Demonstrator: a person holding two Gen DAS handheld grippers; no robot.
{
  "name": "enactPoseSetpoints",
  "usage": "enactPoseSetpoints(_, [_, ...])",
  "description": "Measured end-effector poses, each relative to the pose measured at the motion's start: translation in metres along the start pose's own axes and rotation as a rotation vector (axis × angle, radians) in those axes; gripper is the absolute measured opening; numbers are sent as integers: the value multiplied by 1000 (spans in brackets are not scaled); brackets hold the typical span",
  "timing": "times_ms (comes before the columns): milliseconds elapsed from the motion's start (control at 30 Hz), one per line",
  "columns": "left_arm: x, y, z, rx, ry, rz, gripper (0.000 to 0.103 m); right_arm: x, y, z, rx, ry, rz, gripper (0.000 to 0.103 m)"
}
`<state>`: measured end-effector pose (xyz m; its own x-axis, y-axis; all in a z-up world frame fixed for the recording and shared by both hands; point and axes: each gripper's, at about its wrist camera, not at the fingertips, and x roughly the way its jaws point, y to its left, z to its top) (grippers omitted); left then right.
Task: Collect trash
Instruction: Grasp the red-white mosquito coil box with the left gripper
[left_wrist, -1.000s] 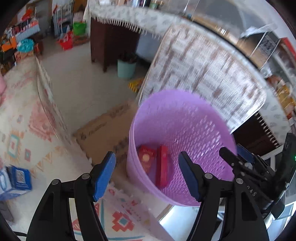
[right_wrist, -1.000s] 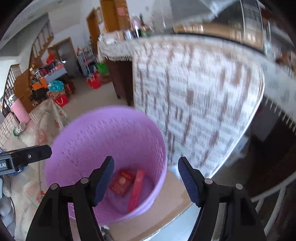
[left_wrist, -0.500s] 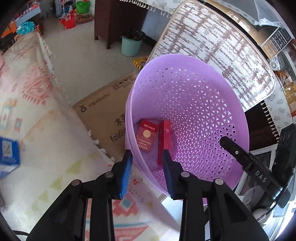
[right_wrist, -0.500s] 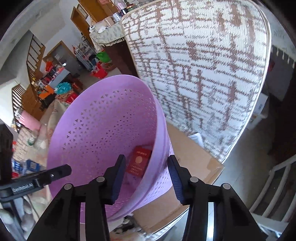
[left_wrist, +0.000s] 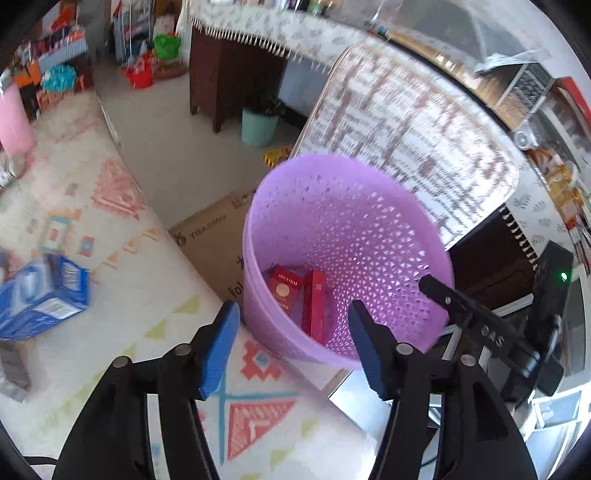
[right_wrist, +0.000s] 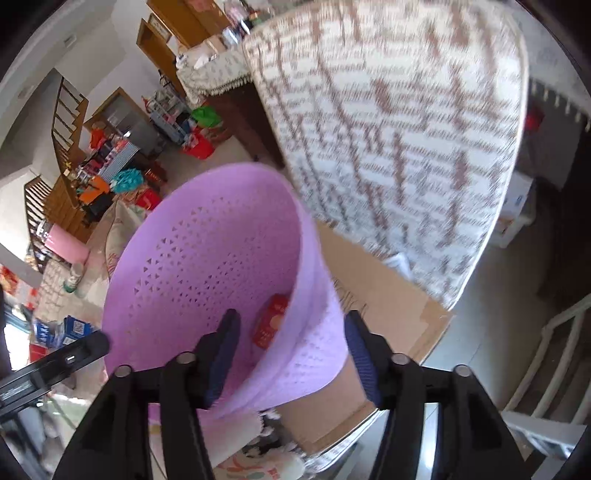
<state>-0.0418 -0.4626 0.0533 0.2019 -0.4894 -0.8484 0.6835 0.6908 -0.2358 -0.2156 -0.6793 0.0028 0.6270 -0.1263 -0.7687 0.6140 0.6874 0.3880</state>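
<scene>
Between both spread, empty grippers, left gripper (left_wrist: 293, 345) and right gripper (right_wrist: 291, 352), a light, flexible purple basket (left_wrist: 373, 206) is best taken by its rim.

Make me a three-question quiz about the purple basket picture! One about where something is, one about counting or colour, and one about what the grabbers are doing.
1. Where is the blue box?
A. inside the basket
B. on the patterned cloth, left of the basket
C. on the chair

2. How many red packs show in the purple basket in the left wrist view?
A. none
B. two
C. five

3. How is the left gripper?
A. open, holding nothing
B. shut on a red pack
C. shut on the basket rim

Answers:
1 B: the box lies on the cloth, outside the basket.
2 B: two red packs lie side by side on the basket's bottom.
3 A: its blue pads stand wide apart with nothing between them. The right gripper is open too, its fingers either side of the basket wall.
</scene>
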Motion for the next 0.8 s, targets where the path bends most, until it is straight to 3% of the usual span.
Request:
enactPoseSetpoints(167, [-70, 11, -24, 30, -129, 19, 71, -50, 20, 3, -89, -151, -55, 67])
enactPoseSetpoints(267, [-120, 42, -47, 8, -224, 104, 77, -75, 46, -1, -169, -217, -16, 74])
enactPoseSetpoints(400, [-172, 105, -74, -102, -319, 270, 89, -90, 102, -18, -322, -214, 112, 79])
enactPoseSetpoints(567, [-201, 207, -100, -315, -324, 415, 90, -84, 170, -42, -465, -156, 253, 84])
enactPoseSetpoints(667, [-194, 250, -103, -396, -290, 395, 90, -69, 209, -55, -545, -119, 295, 87])
enactPoseSetpoints(800, [-182, 279, -98, -420, -270, 323, 90, -39, 250, -63, -596, -28, 349, 87])
